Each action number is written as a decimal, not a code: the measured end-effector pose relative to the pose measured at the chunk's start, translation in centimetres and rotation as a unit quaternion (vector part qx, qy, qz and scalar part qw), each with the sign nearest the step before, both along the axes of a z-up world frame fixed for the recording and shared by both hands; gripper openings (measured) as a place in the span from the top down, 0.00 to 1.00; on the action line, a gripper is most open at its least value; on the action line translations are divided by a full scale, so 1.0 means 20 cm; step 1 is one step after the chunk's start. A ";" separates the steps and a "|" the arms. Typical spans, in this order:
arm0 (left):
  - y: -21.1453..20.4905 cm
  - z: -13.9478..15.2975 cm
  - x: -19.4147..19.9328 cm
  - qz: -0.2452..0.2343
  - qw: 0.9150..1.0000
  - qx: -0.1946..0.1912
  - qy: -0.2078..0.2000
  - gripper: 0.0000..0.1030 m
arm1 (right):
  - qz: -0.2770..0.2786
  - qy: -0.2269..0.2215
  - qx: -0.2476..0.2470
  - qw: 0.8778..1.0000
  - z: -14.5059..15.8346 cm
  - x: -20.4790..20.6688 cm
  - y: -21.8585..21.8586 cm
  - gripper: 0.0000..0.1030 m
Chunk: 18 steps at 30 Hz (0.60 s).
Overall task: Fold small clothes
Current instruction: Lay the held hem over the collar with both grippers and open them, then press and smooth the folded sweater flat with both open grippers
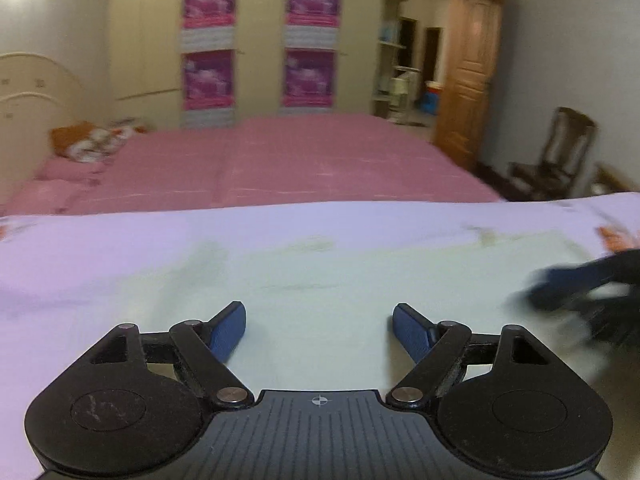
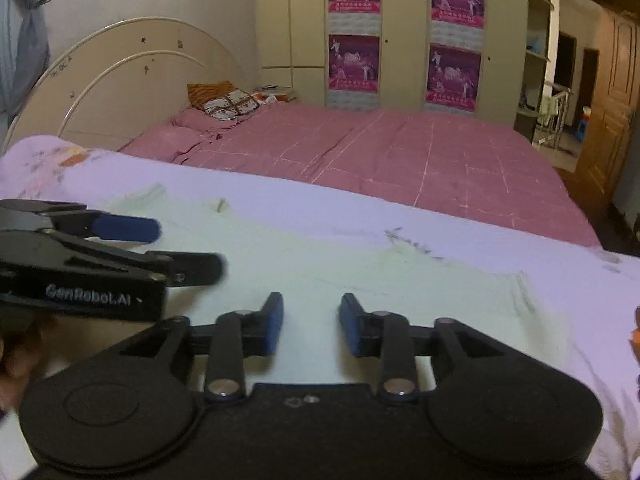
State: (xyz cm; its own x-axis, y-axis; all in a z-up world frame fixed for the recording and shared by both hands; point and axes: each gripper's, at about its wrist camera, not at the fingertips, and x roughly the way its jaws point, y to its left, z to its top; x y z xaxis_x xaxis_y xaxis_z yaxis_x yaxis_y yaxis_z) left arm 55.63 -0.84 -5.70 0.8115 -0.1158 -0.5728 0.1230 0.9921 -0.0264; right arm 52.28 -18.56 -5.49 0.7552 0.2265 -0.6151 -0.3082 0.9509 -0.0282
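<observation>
Currently both claws hover low over a pale green garment that lies spread flat on a lavender-white cloth covering the near surface; whether that surface is a table or the edge of a bed I cannot tell; beyond it stretches the pink bed. Neither claw has hold of anything: the left claw stands wide apart with bare fabric showing between its blue pads; the right claw is parted more narrowly, likewise empty, no cloth pinched between its pads. Seen from the right wrist, the left claw sits just beside the right one, on its left. As for progress, the garment looks smoothed and perhaps already folded once, its right edge lying straight, though blur hides the layers; judging by its broad spread, further folds probably remain.
</observation>
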 end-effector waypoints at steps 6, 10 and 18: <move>0.25 0.01 -0.12 0.054 0.999 -0.005 -0.001 0.22 | -0.115 0.009 -0.007 0.993 0.00 -0.05 -0.49 0.57; 0.09 0.09 -0.26 0.025 0.999 -0.011 -0.044 0.22 | -0.103 -0.053 0.014 0.993 0.12 -0.19 -0.40 0.62; -0.33 -0.02 -0.42 -0.054 0.997 0.050 -0.009 0.21 | -0.003 -0.012 -0.001 1.000 -0.01 -0.33 -0.03 0.69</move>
